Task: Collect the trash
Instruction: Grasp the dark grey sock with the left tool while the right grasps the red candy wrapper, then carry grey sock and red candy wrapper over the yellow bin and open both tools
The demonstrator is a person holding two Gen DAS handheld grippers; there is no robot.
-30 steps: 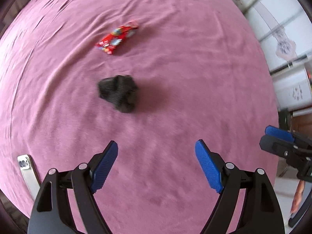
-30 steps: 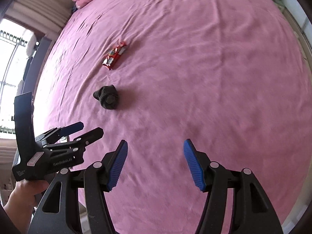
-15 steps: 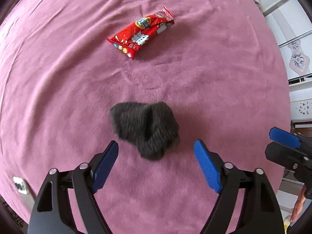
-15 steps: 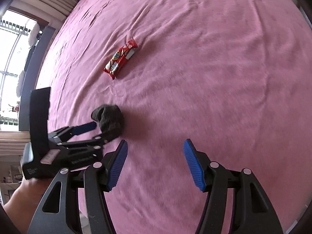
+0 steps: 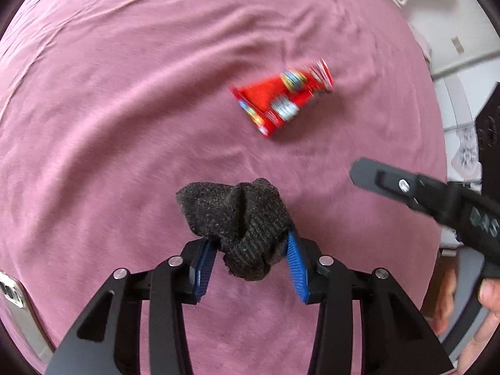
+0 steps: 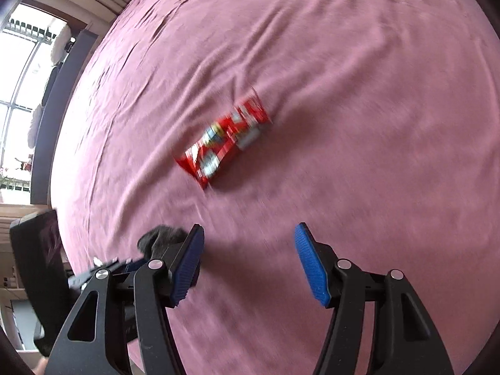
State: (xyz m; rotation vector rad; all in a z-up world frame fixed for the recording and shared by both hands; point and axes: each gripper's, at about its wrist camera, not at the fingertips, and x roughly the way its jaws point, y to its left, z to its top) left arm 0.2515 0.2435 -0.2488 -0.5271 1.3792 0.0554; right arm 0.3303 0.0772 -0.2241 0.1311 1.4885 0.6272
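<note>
While its two blue-padded fingers press in from either side, the left gripper [image 5: 250, 251] pinches a crumpled dark grey sock [image 5: 240, 222], which bulges up and out between the pads above a pink bedspread [image 5: 109, 109]. Beyond the sock, a red snack wrapper [image 5: 282, 100] lies flat on the bedspread, well apart from it. From the right wrist view, the right gripper [image 6: 248, 262] hangs spread wide with nothing between its pads, the wrapper [image 6: 225, 143] lying ahead of it. A phone [image 5: 12, 293] rests at the bed's left edge.
</note>
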